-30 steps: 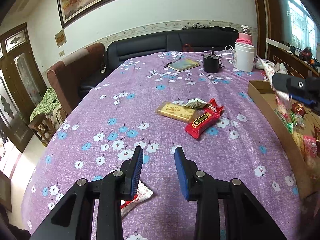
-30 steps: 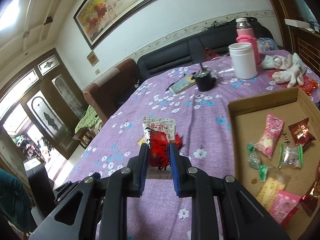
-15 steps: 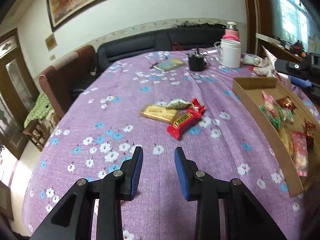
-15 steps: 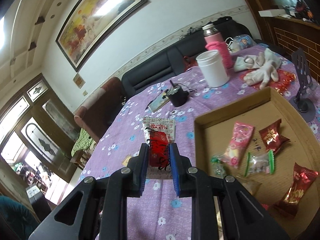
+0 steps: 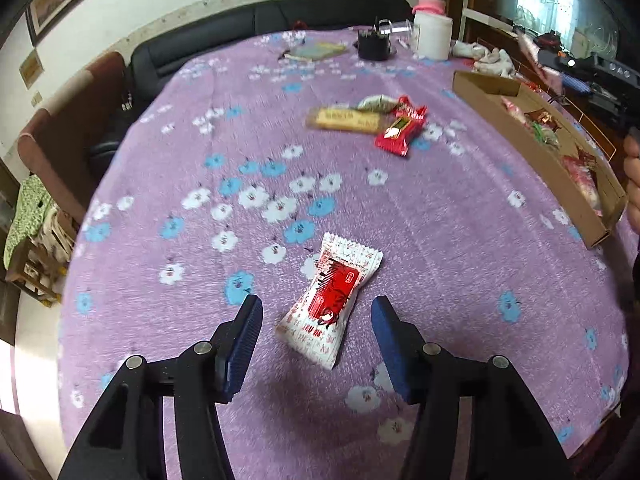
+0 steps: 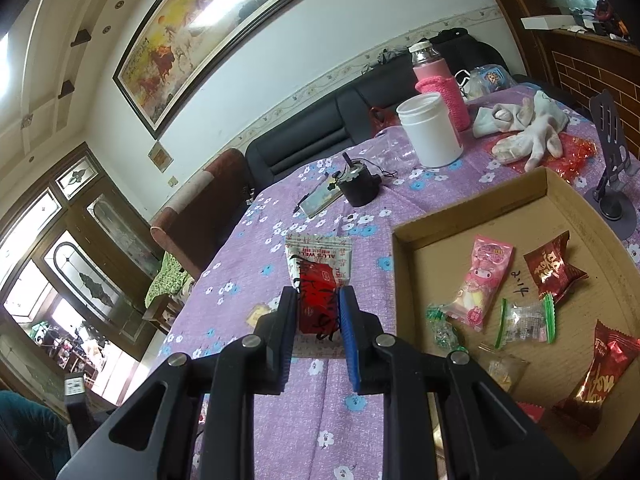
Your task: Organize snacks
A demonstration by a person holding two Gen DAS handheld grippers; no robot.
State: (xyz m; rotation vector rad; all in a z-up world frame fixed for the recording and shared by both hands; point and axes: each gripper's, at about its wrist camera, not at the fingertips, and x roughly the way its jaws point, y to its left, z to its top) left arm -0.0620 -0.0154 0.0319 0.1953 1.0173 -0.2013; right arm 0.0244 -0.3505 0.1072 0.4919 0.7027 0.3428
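My left gripper (image 5: pixel 316 320) is open above the purple flowered tablecloth, its fingers on either side of a white and red snack packet (image 5: pixel 330 300) lying on the cloth. Farther off lie a gold bar packet (image 5: pixel 344 120), a red packet (image 5: pixel 400 132) and a greenish packet (image 5: pixel 376 102). My right gripper (image 6: pixel 318 312) is shut on another white and red packet (image 6: pixel 318 268), held above the cloth just left of the cardboard tray (image 6: pixel 404 236). The tray (image 5: pixel 552 168) holds several snacks, among them a pink packet (image 6: pixel 482 276) and a dark red one (image 6: pixel 554 268).
At the table's far end stand a white jar (image 6: pixel 430 130), a pink-sleeved bottle (image 6: pixel 438 80), a black cup (image 6: pixel 358 188), a notebook (image 6: pixel 320 200), white gloves (image 6: pixel 528 124) and a phone stand (image 6: pixel 612 176). A black sofa (image 5: pixel 280 20) and brown armchair (image 5: pixel 68 128) border the table.
The left gripper has pulled back and opened wider, and now the white and red packet lies between its fingers. The right gripper has carried its packet toward the tray's left wall.
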